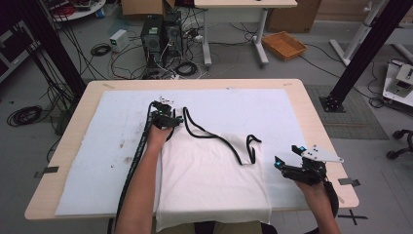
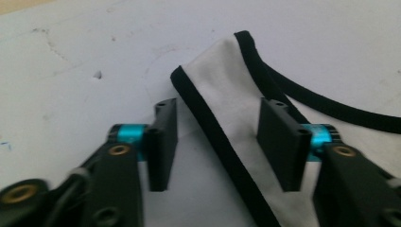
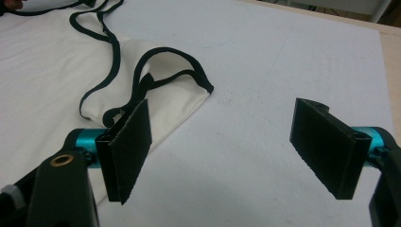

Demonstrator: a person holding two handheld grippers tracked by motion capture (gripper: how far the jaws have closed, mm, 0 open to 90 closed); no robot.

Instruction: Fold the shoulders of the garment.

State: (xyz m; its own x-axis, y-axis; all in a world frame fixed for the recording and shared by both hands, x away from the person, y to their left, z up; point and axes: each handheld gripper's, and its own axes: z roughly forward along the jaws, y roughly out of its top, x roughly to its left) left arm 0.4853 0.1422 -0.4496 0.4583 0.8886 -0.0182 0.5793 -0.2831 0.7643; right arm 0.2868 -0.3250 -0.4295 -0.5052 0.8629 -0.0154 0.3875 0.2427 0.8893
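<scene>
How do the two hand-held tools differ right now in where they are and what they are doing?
The left tool sits at the far corner of the white garment, its jaws straddling a black-trimmed strap. The right tool hangs beside the garment's right edge, above the white mat, with nothing between its jaws. The right jaws stand wide apart; the left jaws stand narrower. Both have black jaws on turquoise mounts.

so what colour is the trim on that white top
Black, along the strap edge of the top; clearest in the left gripper view.
</scene>
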